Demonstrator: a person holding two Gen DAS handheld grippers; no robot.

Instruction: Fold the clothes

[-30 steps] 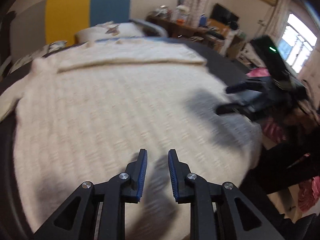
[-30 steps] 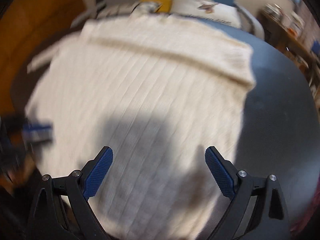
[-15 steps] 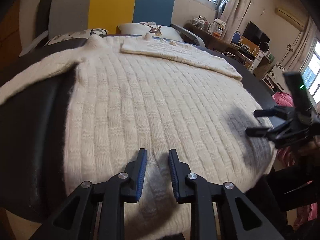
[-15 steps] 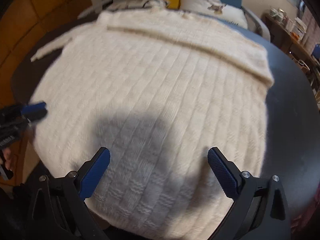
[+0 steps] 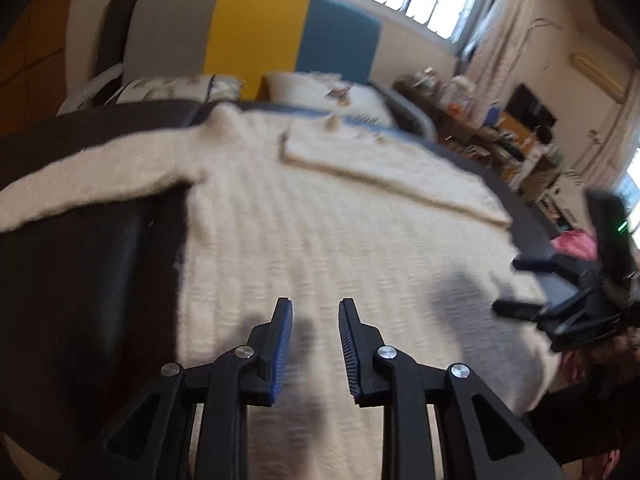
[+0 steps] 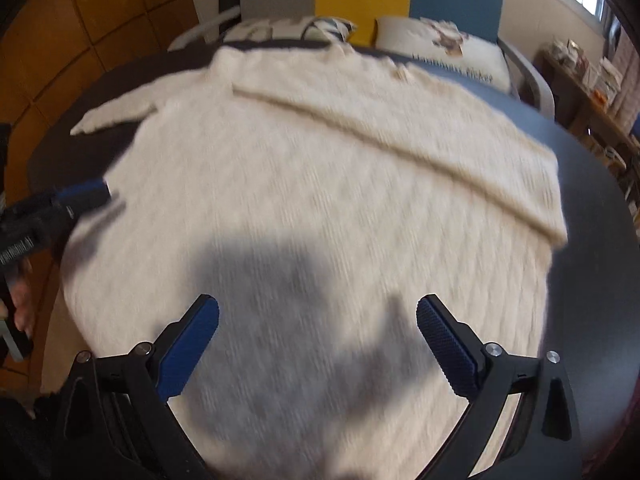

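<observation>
So far, the cream sweater (image 5: 360, 240) is lying flat across the dark desk (image 5: 80, 280), one sleeve already folded over at 12 o'clock, the other still outstretched. Left tool (image 5: 315, 344) is hovering narrowly parted, empty; right tool (image 6: 318, 344), wide open, has just been opening, nothing between.

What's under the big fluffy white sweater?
The sweater lies spread on a dark table, which shows around its edges. One sleeve is folded on top. Whatever else might lie beneath is covered.
</observation>
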